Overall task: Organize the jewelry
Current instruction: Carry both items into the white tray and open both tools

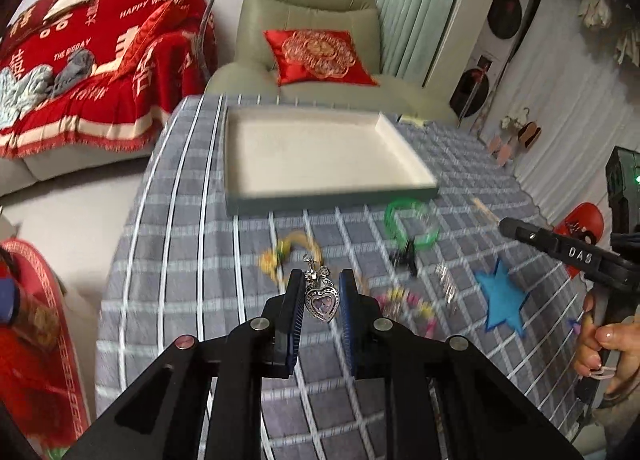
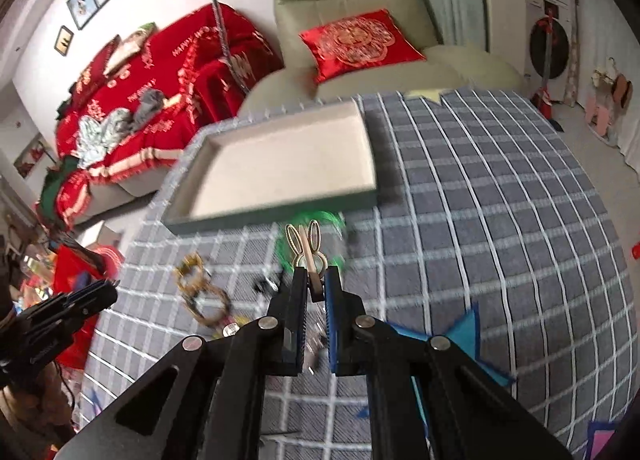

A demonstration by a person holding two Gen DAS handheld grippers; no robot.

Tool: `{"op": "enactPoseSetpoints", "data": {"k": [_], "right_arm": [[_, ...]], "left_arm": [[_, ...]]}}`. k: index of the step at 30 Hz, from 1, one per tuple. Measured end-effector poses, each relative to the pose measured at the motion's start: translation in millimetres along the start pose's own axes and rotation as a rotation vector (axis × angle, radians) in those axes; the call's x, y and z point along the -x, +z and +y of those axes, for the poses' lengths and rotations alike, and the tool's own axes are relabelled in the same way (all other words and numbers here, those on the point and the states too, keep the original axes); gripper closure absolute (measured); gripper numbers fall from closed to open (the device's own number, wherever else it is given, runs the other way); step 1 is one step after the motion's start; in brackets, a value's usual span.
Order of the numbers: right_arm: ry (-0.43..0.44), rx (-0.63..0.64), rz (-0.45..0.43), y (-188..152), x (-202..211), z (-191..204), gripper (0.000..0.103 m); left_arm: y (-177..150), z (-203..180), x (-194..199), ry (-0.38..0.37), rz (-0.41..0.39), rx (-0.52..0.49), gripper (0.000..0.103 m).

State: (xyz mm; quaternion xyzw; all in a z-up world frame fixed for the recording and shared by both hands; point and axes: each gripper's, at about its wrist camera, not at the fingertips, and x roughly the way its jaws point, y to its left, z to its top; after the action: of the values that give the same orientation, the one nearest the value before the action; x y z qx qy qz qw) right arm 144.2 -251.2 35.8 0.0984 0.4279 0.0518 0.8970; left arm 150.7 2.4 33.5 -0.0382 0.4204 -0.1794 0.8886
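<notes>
Left gripper [image 1: 322, 292] is clamped on a silver heart pendant [image 1: 321, 302], held clear above the checked tablecloth [image 1: 168, 300]. Right gripper [image 2: 316, 288] is closed tight on a gold rabbit-eared hair clip [image 2: 307, 248], likewise off the cloth. The empty tray [image 1: 320, 156] sits beyond both, with a green bracelet [image 1: 410, 224] near its front edge.

Even daylight; heavy motion blur; fisheye-bent, dark corners.

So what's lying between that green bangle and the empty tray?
Nothing: bare checked tablecloth separates the green bangle from the tray, seen in the left wrist view.
</notes>
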Motion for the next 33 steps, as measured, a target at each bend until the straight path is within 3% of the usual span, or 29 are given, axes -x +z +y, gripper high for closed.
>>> {"op": "enactPoseSetpoints", "data": {"k": [6, 14, 25, 33], "right_arm": [[0.007, 0.036, -0.019, 51.5, -11.6, 14.0, 0.094], [0.009, 0.032, 0.006, 114.6, -68.5, 22.3, 0.094], [-0.028, 0.005, 0.095, 132.6, -164.1, 8.5, 0.094], [-0.054, -0.022, 0.144, 123.9, -199.0, -10.5, 0.094]], "left_arm": [[65.8, 2.0, -8.6, 0.017, -0.062, -0.02, 0.069], [131.3, 15.5, -74.8, 0.075, -0.064, -0.002, 0.069], [138.6, 26.5, -180.8, 0.178, 0.044, -0.053, 0.069], [134.7, 26.4, -213.6, 0.22, 0.087, -0.072, 0.069]]}}
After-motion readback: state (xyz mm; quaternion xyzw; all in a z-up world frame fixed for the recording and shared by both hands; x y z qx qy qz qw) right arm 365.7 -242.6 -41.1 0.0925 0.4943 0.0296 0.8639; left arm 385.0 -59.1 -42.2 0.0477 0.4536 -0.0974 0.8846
